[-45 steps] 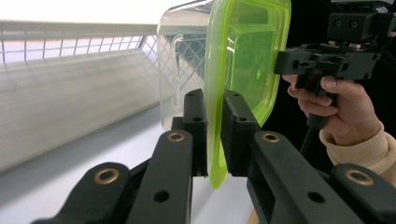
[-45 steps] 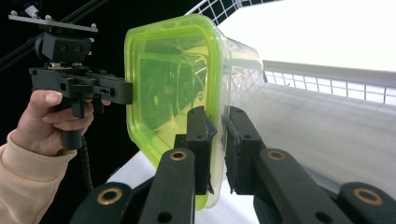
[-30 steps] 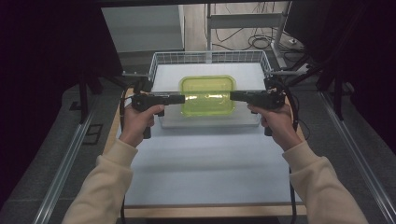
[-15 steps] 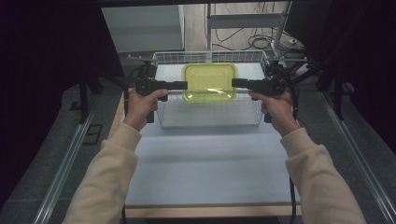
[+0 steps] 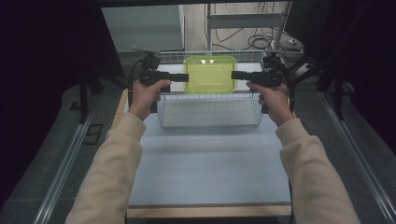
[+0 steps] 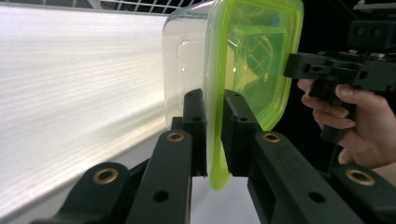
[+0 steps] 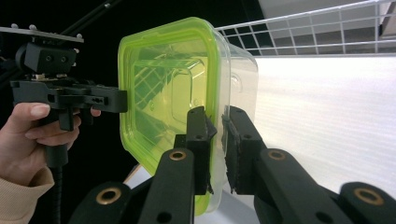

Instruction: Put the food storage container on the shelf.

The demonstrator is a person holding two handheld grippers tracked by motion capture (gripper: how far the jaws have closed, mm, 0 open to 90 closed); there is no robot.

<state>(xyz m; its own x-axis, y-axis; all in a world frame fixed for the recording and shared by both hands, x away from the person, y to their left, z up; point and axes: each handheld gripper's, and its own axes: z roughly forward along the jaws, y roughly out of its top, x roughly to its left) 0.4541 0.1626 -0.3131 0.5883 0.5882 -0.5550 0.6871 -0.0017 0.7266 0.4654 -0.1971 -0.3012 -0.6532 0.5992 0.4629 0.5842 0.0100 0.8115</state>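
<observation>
You had the left gripper and right gripper clamped on opposite rims of the green-lidded container over the wire basket; level, matched hands would suit lowering it.

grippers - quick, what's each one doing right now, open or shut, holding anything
Left gripper: shut on the rim of the green-lidded container.
Right gripper: shut on the opposite rim of the same container, held above the wire basket.

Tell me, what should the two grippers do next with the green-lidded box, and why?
Probably lower it gently into the wire basket. Both the left gripper and the right gripper pinch the rim of the green-lidded box, which hangs level above the basket's open top, so straight down looks like the safest small step.
</observation>
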